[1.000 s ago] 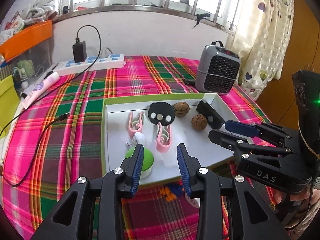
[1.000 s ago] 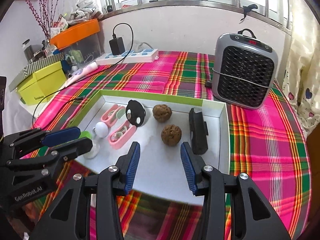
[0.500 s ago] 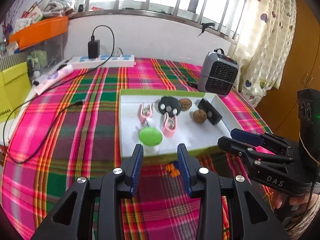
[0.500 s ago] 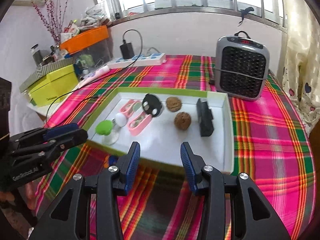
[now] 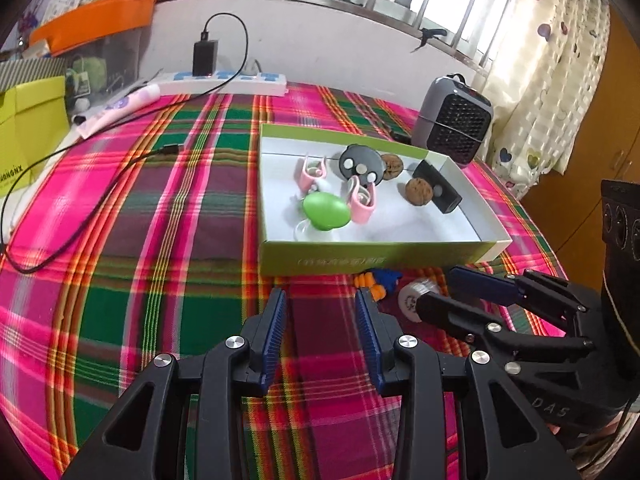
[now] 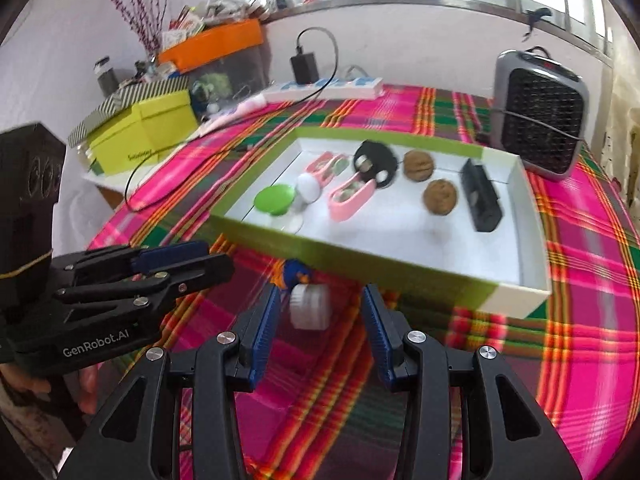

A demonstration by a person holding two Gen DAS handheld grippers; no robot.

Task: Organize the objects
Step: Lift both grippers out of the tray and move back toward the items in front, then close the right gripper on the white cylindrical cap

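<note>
My right claw [image 6: 316, 322] stands spread and empty, the white spool [image 6: 309, 307] just ahead between its tips; my left claw [image 5: 321, 326] is spread too, holding nothing. Closing off-centre could roll that small, smooth spool against the blue-orange toy [image 6: 294, 273] beyond it, by the tray [image 6: 360, 272] wall on the bench [image 6: 592, 264].

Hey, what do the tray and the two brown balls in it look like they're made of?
The tray looks like matte cardboard: thin folded walls, white inside, green printed outside. The two brown balls look like real walnuts, with dull, wrinkled shells, though carved wood can't be ruled out.
</note>
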